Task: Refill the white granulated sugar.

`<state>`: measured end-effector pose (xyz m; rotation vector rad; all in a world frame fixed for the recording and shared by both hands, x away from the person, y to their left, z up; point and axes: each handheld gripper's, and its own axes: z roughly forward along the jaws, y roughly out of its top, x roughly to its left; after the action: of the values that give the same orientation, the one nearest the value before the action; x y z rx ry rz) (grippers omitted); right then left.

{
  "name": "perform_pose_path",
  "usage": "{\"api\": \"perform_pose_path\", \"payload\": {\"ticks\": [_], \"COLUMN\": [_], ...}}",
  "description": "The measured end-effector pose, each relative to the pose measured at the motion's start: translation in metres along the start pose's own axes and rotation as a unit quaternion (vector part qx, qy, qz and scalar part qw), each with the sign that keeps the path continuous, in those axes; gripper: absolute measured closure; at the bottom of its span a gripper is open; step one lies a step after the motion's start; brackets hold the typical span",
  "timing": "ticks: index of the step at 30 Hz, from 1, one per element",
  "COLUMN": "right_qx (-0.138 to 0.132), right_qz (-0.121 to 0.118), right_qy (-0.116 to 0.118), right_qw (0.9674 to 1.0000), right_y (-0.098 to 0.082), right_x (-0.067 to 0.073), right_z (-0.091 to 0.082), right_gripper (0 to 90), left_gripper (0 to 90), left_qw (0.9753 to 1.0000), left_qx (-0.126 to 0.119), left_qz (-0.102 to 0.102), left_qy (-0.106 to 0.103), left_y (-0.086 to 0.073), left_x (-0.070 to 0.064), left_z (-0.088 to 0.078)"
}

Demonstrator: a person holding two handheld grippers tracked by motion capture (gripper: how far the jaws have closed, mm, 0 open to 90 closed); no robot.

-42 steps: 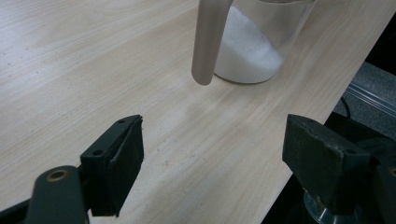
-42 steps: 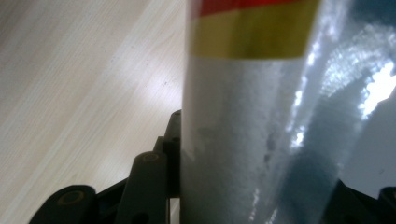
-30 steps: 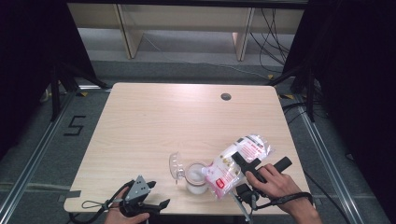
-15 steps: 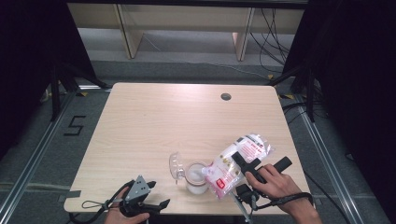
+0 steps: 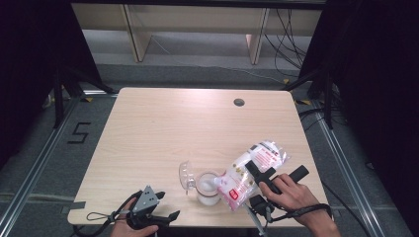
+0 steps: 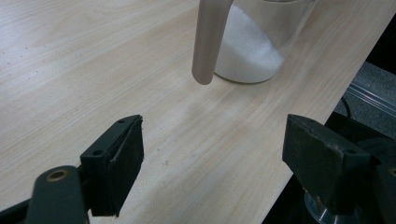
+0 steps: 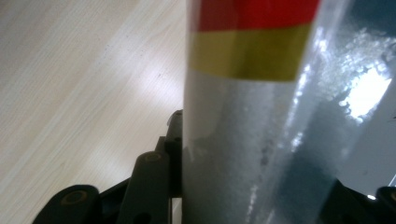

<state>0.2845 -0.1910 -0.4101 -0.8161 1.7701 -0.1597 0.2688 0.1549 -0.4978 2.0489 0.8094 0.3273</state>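
Note:
A clear plastic bag [image 5: 259,160] of white grains, with a red and yellow printed label, lies tilted with its lower end over a glass jar [image 5: 207,187]. My right gripper [image 5: 251,174] is shut on the bag; in the right gripper view the bag [image 7: 261,116] sits between the two black jaws. The jar [image 6: 254,51] holds a heap of white grains, and its clear lid [image 5: 186,175] hangs open at its left. My left gripper [image 5: 165,216] rests near the table's front edge, left of the jar. It stands open [image 6: 215,154] with nothing between its jaws.
The light wooden table [image 5: 163,128] has a round cable hole [image 5: 239,102] at the back right. A beige rod-like piece [image 6: 208,42] hangs beside the jar. The table's front edge runs just behind both hands.

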Motion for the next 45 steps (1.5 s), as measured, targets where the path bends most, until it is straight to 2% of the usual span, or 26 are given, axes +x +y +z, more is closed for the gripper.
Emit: {"api": "perform_pose_path", "payload": {"ticks": [2,3,4,7,9,11,13,14,15,18,27,28,29,30,32,34,35,39,40,43,44,45], "right_qx": [-0.001,0.002,0.002,0.001,0.004,0.004,0.003,0.004,0.004,0.004,0.007,0.005,0.007,0.007,0.007,0.005,0.007,0.008,0.005,0.004,0.007,0.01], "right_qz": [0.006,0.017,0.015,0.003,0.012,0.012,0.013,0.01,-0.004,0.004,0.001,-0.007,0.006,0.004,0.004,-0.008,-0.001,0.0,-0.008,-0.007,-0.003,-0.002], "right_qy": [-0.002,-0.004,-0.005,-0.004,-0.003,-0.004,-0.005,-0.004,-0.002,-0.003,-0.004,-0.005,-0.008,-0.007,-0.007,-0.004,-0.003,-0.006,-0.006,-0.004,-0.005,-0.007], "right_qw": [1.0,0.9998,0.9999,1.0,0.9999,0.9999,0.9999,0.9999,1.0,1.0,1.0,1.0,0.9999,0.9999,0.9999,0.9999,1.0,0.9999,0.9999,1.0,1.0,0.9999], "right_y": [-0.0002,0.0002,-0.0001,-0.001,-0.0005,-0.0001,0.0,0.0001,-0.0003,0.0,0.0002,-0.0002,0.0005,0.0005,0.0007,0.0003,0.0006,-0.0002,-0.0008,-0.0011,-0.0006,-0.0004], "right_x": [0.0005,0.0018,0.0016,0.0002,0.0009,0.0011,0.0012,0.0011,-0.0005,0.0006,-0.001,-0.0026,-0.0016,-0.0022,-0.0023,-0.003,-0.002,-0.0007,-0.0016,-0.0014,-0.0008,-0.0009], "right_z": [-0.0004,-0.0007,-0.0005,-0.0005,-0.0006,-0.0007,-0.0006,-0.0005,-0.0004,-0.0005,0.0,-0.0001,-0.0007,-0.0013,-0.0016,-0.0011,-0.0009,-0.0001,0.0002,0.0,-0.0001,-0.0005], "right_gripper": [65.4,65.4,65.4,65.5,65.6,65.6,65.6,65.6,65.6,65.7,65.9,65.9,65.9,65.9,66.0,66.0,66.0,66.0,66.0,66.1,66.1,66.2], "left_gripper": [20.3,20.3,20.3,20.3,20.3,20.3,20.3,20.3,20.3,20.3,20.3,20.3,20.3,20.3,20.3,20.3,20.3,20.3,20.3,20.3,20.3,20.3], "left_qw": [1.0,1.0,0.9999,1.0,1.0,1.0,1.0,1.0,1.0,1.0,1.0,1.0,0.9999,0.9999,1.0,1.0,1.0,1.0,1.0,1.0,0.9999,0.9999], "left_qx": [-0.001,0.002,0.001,-0.001,0.004,-0.002,0.001,0.0,0.0,0.0,0.0,0.003,0.004,0.0,0.0,0.0,0.0,0.003,0.003,0.0,0.0,0.003], "left_qz": [-0.002,0.001,-0.013,-0.001,0.001,-0.002,0.0,0.001,0.001,0.0,-0.001,0.001,-0.012,-0.013,0.001,0.0,0.001,-0.002,-0.003,0.001,-0.013,-0.01], "left_qy": [0.0,0.001,0.001,0.0,0.0,0.0,0.001,0.0,0.0,0.0,0.0,0.001,0.001,0.0,0.0,0.0,0.0,-0.001,-0.001,0.0,0.002,0.003], "left_y": [0.0,0.0002,-0.0005,0.0,0.0003,-0.0001,0.0002,0.0001,0.0,0.0001,0.0,0.0003,-0.0003,-0.0005,0.0,0.0,0.0001,0.0002,0.0002,0.0001,-0.0006,-0.0002], "left_x": [-0.0004,0.0002,-0.0013,-0.0003,0.0003,-0.0006,-0.0001,0.0002,0.0,0.0,-0.0002,0.0003,-0.0011,-0.0014,0.0001,0.0,0.0003,-0.0002,-0.0003,0.0003,-0.0012,-0.001], "left_z": [-0.0002,-0.0004,0.0001,0.0,-0.0005,0.0001,-0.0004,-0.0001,-0.0001,0.0,0.0001,-0.0004,-0.0003,0.0002,0.0,0.0,-0.0001,-0.0002,-0.0001,-0.0001,0.0003,-0.0003]}}
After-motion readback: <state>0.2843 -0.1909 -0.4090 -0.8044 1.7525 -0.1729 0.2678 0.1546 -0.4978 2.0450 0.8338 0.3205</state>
